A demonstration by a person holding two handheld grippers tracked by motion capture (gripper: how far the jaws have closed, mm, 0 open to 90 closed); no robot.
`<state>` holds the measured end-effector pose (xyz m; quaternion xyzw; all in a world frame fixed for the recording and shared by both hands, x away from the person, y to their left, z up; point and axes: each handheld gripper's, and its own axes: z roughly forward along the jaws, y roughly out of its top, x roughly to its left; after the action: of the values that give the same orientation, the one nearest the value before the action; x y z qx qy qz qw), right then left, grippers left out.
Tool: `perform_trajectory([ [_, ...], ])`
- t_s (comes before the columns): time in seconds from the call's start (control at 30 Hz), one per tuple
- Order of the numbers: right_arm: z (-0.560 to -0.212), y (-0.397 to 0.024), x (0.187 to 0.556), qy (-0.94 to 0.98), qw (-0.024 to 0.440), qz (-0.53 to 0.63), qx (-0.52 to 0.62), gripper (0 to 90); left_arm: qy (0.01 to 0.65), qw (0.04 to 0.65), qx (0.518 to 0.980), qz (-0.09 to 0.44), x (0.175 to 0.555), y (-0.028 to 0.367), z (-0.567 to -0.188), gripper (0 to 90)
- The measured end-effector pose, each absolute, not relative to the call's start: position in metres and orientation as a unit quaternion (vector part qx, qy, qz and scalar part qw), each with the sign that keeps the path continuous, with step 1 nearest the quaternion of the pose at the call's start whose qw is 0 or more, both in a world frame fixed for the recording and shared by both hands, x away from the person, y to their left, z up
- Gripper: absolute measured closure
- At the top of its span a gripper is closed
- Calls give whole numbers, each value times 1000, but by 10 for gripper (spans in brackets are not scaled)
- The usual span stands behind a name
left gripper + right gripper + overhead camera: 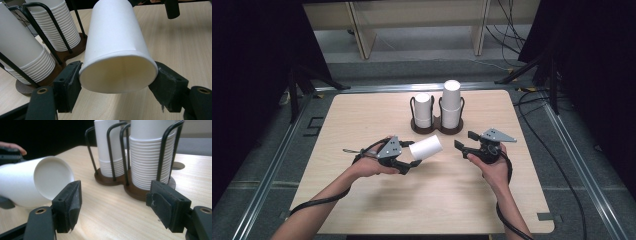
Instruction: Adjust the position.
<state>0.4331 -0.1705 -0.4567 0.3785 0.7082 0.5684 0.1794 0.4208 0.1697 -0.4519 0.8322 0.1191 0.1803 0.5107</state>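
Just left of centre in the high view, the left gripper is clamped on a single white paper cup, its jaws pressing the rim from both sides so the cup lies on its side, raised off the wooden table, with its closed base pointing right toward the right gripper. That right gripper, right of centre, has its jaws apart with nothing between them, a small gap separating it from the cup's base. Behind both, at upper centre, a dark wire cup holder carries two stacks of white cups, the right stack taller.
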Motion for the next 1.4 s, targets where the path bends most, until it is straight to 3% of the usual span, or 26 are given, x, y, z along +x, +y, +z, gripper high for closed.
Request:
perform_trajectory([
  [0.4, -459, -164, 431, 726, 182, 556, 361, 280, 104, 510, 836, 174, 414, 175, -445, 291],
  [0.47, -460, -163, 429, 720, 161, 564, 371, 280, 103, 512, 835, 171, 414, 176, -445, 294],
  [0.57, -459, -166, 429, 727, 182, 552, 365, 280, 98, 513, 836, 166, 414, 177, -445, 296],
  [0.7, -460, -166, 425, 727, 160, 555, 371, 280, 97, 509, 840, 164, 415, 179, -445, 297],
  [1.0, -460, -171, 422, 732, 155, 557, 360, 279, 76, 489, 856, 148, 416, 183, -440, 301],
  [1.4, -460, -178, 421, 743, 172, 548, 343, 276, 50, 469, 872, 133, 419, 182, -432, 309],
])
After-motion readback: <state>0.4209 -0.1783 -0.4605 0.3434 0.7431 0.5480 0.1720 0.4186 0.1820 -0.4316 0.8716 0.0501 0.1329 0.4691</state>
